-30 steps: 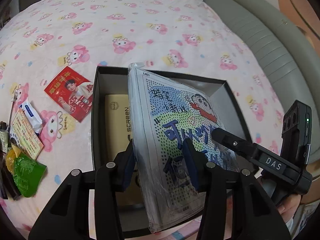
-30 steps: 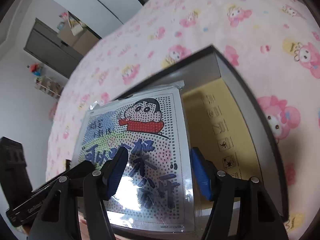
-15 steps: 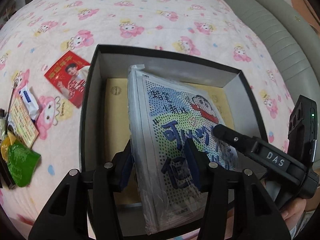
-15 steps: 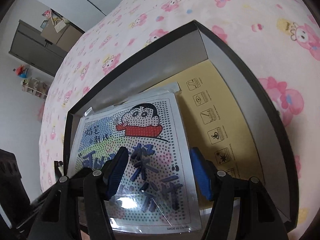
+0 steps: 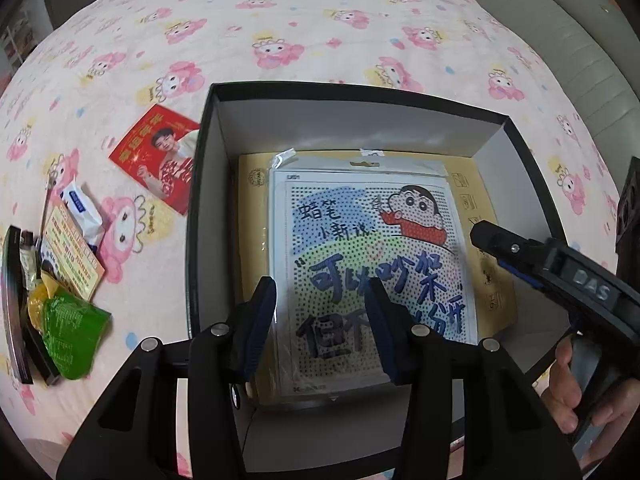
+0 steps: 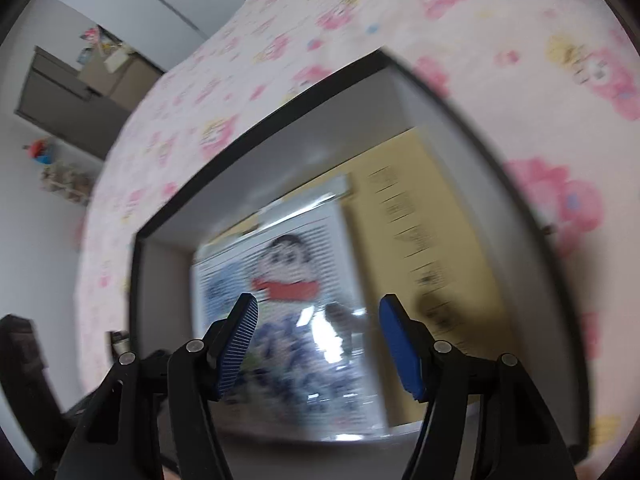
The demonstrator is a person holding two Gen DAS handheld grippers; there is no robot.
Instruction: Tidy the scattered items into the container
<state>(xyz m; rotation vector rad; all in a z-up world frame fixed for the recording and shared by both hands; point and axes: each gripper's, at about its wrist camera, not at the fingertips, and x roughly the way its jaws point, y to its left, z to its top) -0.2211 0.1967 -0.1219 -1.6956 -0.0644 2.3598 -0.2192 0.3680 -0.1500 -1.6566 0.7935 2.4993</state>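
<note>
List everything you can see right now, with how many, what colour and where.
box: one, black outside, grey inside, on the bedspread
flat carton: one, yellow, on the box floor
cartoon craft pack: one, white with blue and red print, lying flat on the carton
card: one, red, left of the box
small packets and leaflets: several, white, orange, green, yellow and black, heaped at far left
bedspread: one, pink cartoon print, under everything
padded edge: one, grey, upper right
left claw: one, black with blue pads, open above the pack
right claw: one, black with blue pads, open over the box
hand: one, holding the right claw's handle
</note>
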